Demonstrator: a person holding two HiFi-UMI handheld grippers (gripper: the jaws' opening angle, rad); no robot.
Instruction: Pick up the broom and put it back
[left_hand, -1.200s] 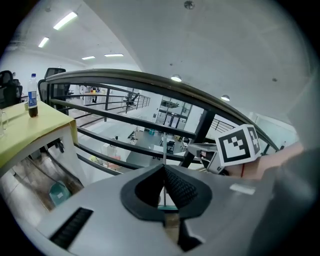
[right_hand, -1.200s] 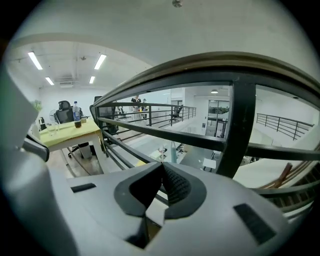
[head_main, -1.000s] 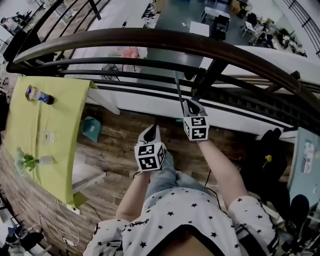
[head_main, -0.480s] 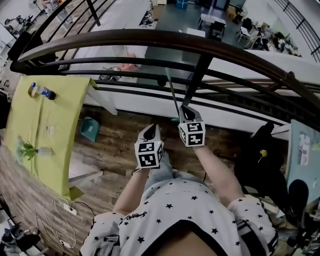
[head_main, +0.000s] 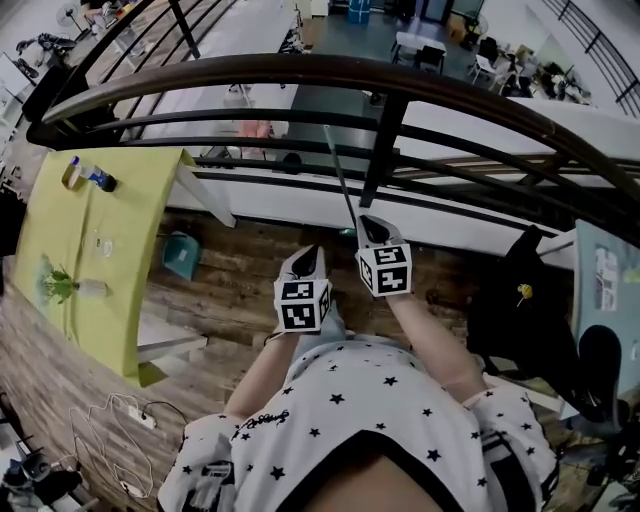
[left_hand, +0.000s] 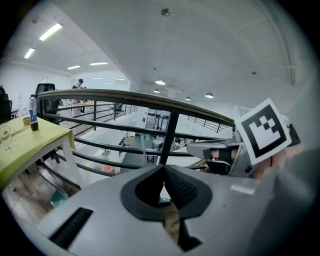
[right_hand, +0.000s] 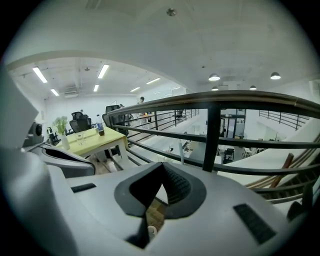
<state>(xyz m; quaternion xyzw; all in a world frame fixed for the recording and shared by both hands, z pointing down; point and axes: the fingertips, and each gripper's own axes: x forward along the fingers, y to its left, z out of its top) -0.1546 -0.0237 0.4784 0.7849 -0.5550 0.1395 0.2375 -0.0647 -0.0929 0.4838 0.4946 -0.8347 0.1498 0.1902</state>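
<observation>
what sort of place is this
Probably a mezzanine walkway above an open-plan office or workshop: a dark railing guards the edge, desks sit on the lower floor beyond it, and a cloth-covered table stands alongside.

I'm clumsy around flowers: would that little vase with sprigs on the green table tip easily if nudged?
Probably. The vase looks slim and upright, with sprigs rising well above it, so a push near the top might topple it. It seems small, so likely light to lift. Its material is unclear; treat it as breakable.
</observation>
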